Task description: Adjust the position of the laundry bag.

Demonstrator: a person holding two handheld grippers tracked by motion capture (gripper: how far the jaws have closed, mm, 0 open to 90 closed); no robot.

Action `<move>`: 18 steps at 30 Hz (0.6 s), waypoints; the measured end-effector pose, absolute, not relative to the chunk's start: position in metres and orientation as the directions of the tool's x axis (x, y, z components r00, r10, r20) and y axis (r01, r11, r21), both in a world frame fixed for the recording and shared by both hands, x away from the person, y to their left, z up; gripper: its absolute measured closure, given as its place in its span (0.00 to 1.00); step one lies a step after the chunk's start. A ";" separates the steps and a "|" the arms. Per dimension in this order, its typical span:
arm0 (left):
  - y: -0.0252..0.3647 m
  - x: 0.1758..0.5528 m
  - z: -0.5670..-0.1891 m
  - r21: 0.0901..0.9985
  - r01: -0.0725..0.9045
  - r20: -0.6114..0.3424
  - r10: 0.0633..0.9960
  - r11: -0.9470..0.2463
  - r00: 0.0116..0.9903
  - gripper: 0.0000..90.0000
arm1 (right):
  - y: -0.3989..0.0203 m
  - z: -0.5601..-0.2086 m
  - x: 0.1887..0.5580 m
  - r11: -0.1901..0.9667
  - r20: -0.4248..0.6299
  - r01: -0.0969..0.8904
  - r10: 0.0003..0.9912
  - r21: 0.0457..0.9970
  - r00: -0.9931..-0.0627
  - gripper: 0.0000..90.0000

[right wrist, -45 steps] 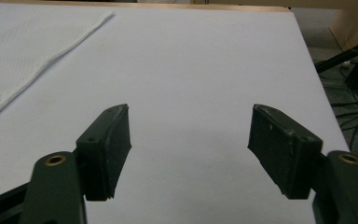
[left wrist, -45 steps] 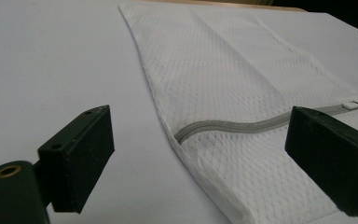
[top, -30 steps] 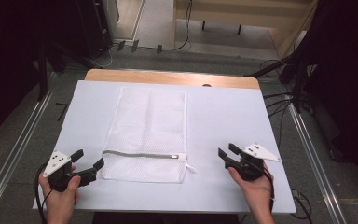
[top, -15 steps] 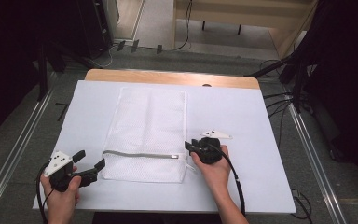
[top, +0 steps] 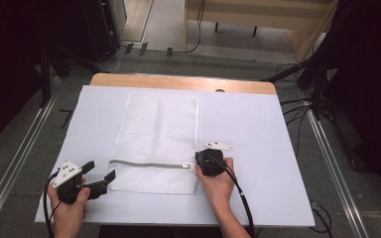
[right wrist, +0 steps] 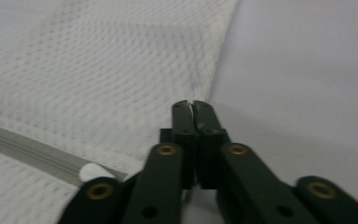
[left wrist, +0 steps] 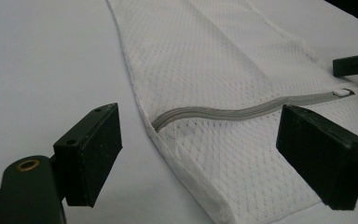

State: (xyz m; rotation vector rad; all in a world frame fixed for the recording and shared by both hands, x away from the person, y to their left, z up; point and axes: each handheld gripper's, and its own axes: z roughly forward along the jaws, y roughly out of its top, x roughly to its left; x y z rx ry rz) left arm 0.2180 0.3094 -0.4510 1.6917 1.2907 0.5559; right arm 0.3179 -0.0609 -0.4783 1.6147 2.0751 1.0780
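Observation:
A white mesh laundry bag (top: 158, 131) lies flat on the white table top (top: 263, 129), with a grey zipper (top: 146, 164) running across near its front end. My left gripper (top: 100, 170) rests open at the bag's front left corner; in the left gripper view the left gripper (left wrist: 200, 144) has its jaws standing wide on either side of the zipper's start (left wrist: 168, 119). My right gripper (top: 198, 159) sits at the bag's right edge by the white zipper pull (right wrist: 91, 172). Its jaws have just been closing and the right gripper (right wrist: 193, 106) is now shut, tips over the bag's hem, nothing seen between them.
A wooden strip (top: 178, 82) edges the table's far side. Metal rails (top: 15, 163) run along the floor on both sides, and cables (top: 302, 106) lie to the right. Bare white surface stretches right of the bag.
My right hand has come in from the table's right side to the bag's right edge at the zipper end, and its jaws have closed. The left hand has stayed put.

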 end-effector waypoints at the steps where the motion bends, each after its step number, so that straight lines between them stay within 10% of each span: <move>1: 0.309 0.218 -0.451 0.857 0.513 -0.168 0.920 -0.041 0.355 0.16 | -0.062 -0.478 0.319 0.081 0.226 0.703 0.916 0.706 -0.332 1.00; 18: 0.308 0.217 -0.452 0.857 0.515 -0.180 0.920 -0.028 0.348 0.16 | -0.106 -0.471 0.314 0.095 0.222 0.686 0.907 0.721 -0.359 1.00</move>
